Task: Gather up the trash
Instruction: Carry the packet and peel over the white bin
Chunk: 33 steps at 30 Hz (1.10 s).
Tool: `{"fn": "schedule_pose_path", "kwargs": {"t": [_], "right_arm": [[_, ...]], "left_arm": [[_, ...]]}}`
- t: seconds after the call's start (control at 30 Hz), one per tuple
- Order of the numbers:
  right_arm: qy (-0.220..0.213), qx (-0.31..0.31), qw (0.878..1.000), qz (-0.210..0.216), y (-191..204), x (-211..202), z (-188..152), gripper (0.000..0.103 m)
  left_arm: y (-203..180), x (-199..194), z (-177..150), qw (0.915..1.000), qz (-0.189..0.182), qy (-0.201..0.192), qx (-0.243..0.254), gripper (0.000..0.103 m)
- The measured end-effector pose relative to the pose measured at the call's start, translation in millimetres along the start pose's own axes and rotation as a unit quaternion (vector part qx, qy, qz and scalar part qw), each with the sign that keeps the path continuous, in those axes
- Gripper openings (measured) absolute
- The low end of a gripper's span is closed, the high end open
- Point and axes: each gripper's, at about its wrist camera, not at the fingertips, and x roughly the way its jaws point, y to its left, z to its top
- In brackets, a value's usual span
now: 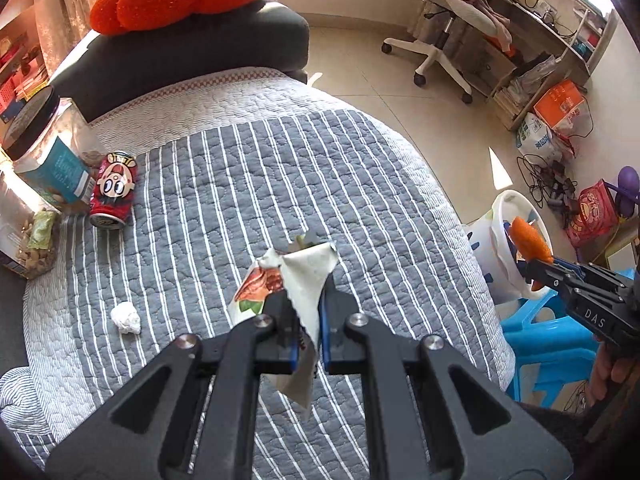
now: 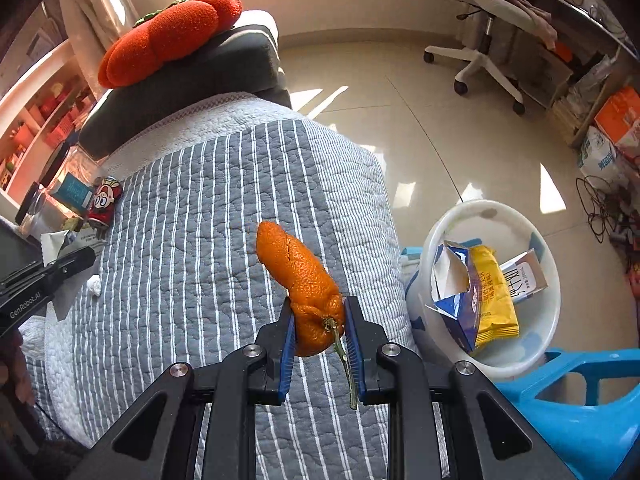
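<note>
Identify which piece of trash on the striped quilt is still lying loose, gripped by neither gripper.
The crumpled white paper ball, alone on the quilt. The torn snack wrapper is clamped in the left gripper, the orange peel in the right gripper.

A torn snack wrapper [image 1: 298,280], white inside, hangs pinched above the striped quilt. An orange peel [image 2: 306,288] with a green stem sticks up, squeezed tight. A small white paper ball [image 1: 126,317] lies on the quilt.

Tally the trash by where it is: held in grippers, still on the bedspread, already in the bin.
Held: 2, snack wrapper in left gripper, orange peel in right gripper
On bedspread: 2, red can, paper wad
In white bin: 3 packages
Total: 7
</note>
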Motion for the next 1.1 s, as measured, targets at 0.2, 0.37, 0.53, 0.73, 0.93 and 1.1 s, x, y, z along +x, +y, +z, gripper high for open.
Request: {"fn": "schedule_pose_path", "kwargs": {"t": [0.2,0.37,0.53,0.73,0.93,1.1], "right_arm": [[-0.007,0.051,0.999,-0.008,-62,-19,-8,0.024],[-0.004,0.088,0.996,-0.022,-112,-26,-19,0.024],[0.006,0.12,0.992,-0.038,-157,-25,-32,0.024],[0.009,0.169,0.985,-0.014,-198,-32,-49,0.024],[0.003,0.185,0.983,-0.02,-226,-43,-58,0.024],[0.006,0.193,0.981,-0.017,-233,-43,-59,0.024]], "left_arm": [[-57,15,6,0.9991,-0.034,-0.002,0.024,0.009],[-107,30,10,0.9966,-0.067,0.002,0.047,0.009],[-159,44,15,0.9909,-0.11,0.002,0.078,0.009],[-224,59,26,0.9785,-0.153,-0.013,0.137,0.009],[-262,87,36,0.971,-0.159,-0.01,0.178,0.009],[-278,101,41,0.9689,-0.152,0.002,0.195,0.02]]}}
